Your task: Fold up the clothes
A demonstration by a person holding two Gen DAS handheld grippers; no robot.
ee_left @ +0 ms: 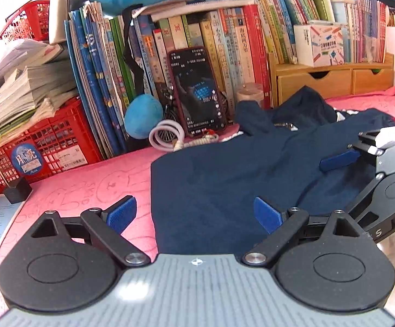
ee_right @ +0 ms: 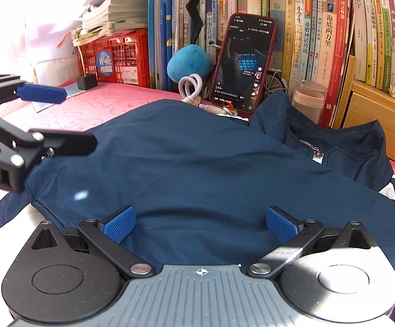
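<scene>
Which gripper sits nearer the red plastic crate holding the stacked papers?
Left. The left gripper hovers at the navy garment's edge on the red plastic crate's side; the right gripper is over the garment, farther away.

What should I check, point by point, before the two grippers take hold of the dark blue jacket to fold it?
1. Left gripper open: ok, its blue pads stand wide apart with nothing between them.
2. Right gripper open: ok, also wide apart and holding nothing.
3. Dark blue fabric jacket lying on the pink patterned table cover: ok, but wrinkled and bunched near the zipper.
4. Both grippers over the near hem: ok for the right; the left straddles the jacket's left edge.
5. Red-cased phone leaning on the books, clear of the jacket: cannot tell, the cloth reaches close to its base.
6. White coiled cable free of the jacket: cannot tell.
</scene>
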